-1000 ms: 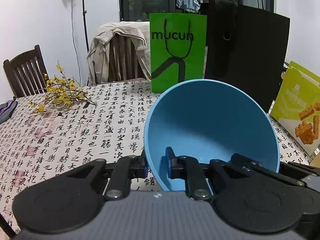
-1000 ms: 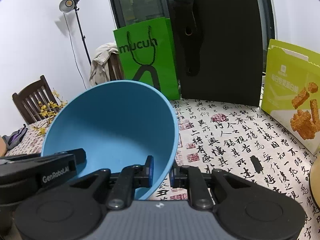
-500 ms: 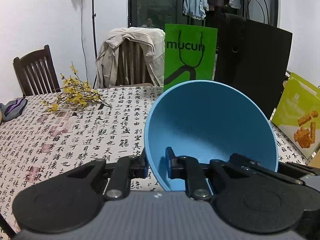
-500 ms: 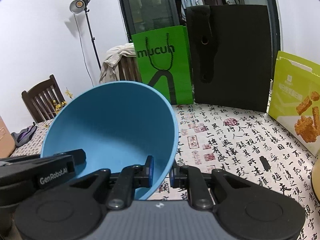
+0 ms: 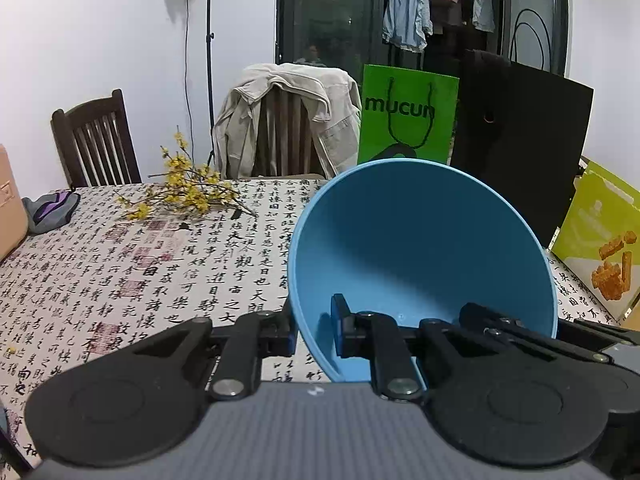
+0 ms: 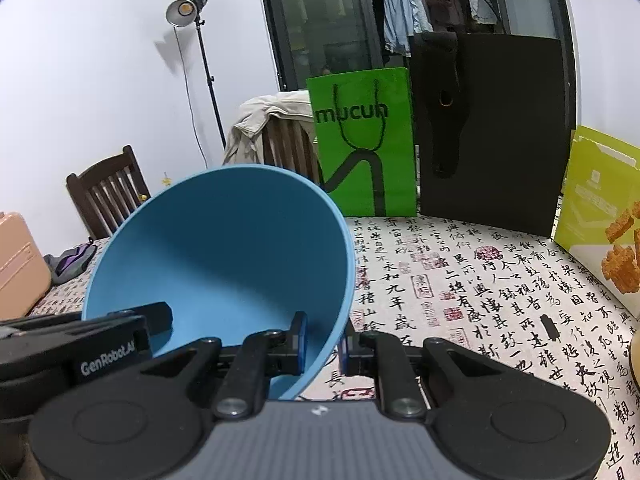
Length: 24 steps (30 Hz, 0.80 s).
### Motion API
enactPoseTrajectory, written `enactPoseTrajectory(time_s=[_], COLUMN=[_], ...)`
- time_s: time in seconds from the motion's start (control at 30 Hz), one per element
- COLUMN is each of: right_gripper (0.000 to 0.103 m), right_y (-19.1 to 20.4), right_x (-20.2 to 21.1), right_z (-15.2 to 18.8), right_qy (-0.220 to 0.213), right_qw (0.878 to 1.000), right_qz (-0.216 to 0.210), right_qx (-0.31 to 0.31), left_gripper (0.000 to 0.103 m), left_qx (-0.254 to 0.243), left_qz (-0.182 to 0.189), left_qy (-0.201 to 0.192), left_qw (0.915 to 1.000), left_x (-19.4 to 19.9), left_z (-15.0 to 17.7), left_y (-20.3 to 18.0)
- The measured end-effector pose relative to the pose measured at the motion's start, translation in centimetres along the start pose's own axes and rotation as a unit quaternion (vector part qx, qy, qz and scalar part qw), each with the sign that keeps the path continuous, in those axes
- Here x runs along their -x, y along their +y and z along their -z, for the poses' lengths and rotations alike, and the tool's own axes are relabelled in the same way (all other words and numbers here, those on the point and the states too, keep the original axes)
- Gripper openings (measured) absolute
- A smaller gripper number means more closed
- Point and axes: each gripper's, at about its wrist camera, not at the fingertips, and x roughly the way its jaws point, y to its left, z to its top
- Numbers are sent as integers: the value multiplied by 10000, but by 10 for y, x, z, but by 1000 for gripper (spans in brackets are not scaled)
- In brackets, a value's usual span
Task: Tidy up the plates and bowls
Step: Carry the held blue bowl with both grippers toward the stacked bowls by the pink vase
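A large blue bowl [image 5: 424, 248] hangs tilted above the table, its hollow facing me. My left gripper [image 5: 314, 330] is shut on the bowl's left rim, one finger inside and one outside. My right gripper [image 6: 322, 342] is shut on the opposite rim of the same blue bowl [image 6: 224, 260]. In the right wrist view the left gripper's arm with white lettering [image 6: 108, 356] reaches into the bowl from the left. In the left wrist view the right gripper's black arm [image 5: 532, 340] crosses the bowl's right side.
The table [image 5: 120, 280] has a cloth printed with black characters. On it lie yellow flowers [image 5: 180, 192], a green bag [image 6: 364, 144], a black bag [image 6: 488, 128], a yellow-green snack box [image 5: 600, 240] and a peach case [image 6: 20, 264]. Chairs [image 5: 96, 140] stand behind.
Both grippers have risen and drawn back with the bowl between them. More of the far chairs, the wall and the lamp stand now shows. Both grips are unchanged.
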Motion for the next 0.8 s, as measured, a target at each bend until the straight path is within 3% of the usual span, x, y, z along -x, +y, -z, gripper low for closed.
enactPoseTrajectory(time_s=[0.8], right_gripper=[15], right_y=[79], right_x=[30], right_z=[14], right_qy=[-62], right_qw=[9991], right_qz=[-272], right_qx=[318], left_gripper=[17], left_qx=[337], left_qz=[-248], left_qy=[-235], left_qw=[9988], left_x=[57], left_z=[14], left_y=[73])
